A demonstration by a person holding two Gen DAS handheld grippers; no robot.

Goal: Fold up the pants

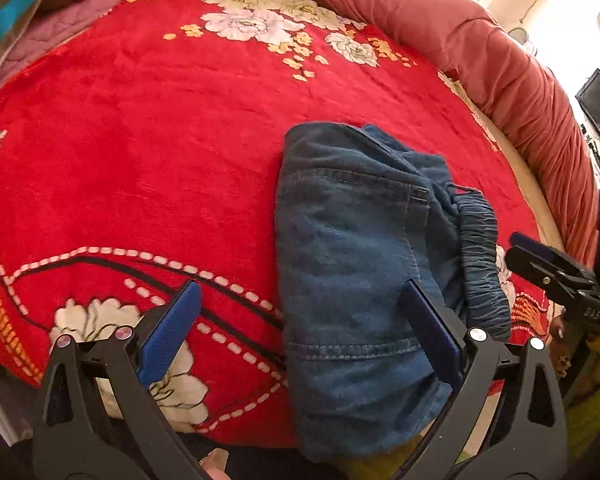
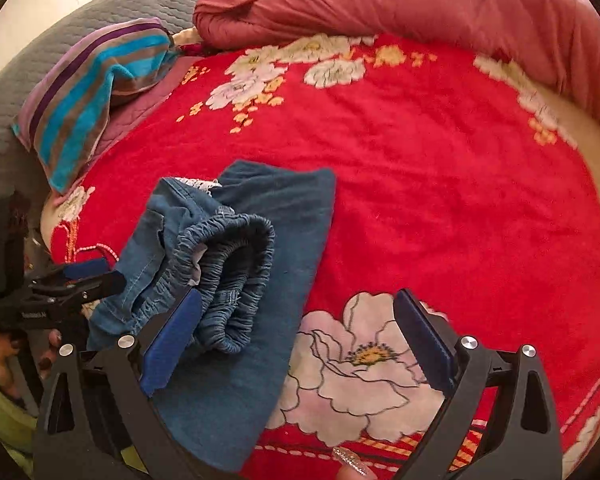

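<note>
Both sets of jaws stand wide apart with nothing between them: our left gripper (image 1: 300, 332) hovers over the near edge of the pants (image 1: 364, 280), one blue pad above the denim and the other above the blanket (image 1: 140, 140), while our right gripper (image 2: 296, 340) spans the waistband (image 2: 228, 272) on one side and a printed flower on the other. The pants lie in a compact folded bundle near the front edge of the bed, on the red floral blanket. We judge the denim soft and limp but fairly thick, light enough to lift, with layers that may slide or spring open; the bunched elastic waistband sits proud of the stack. A folded edge or the thick waistband looks the surest place to pinch, taking all layers together. A striped pillow (image 2: 92, 92) and a rolled pink quilt (image 2: 420, 4) lie well apart at the far side, so nothing crowds the bundle except our own two grippers near one another.
</note>
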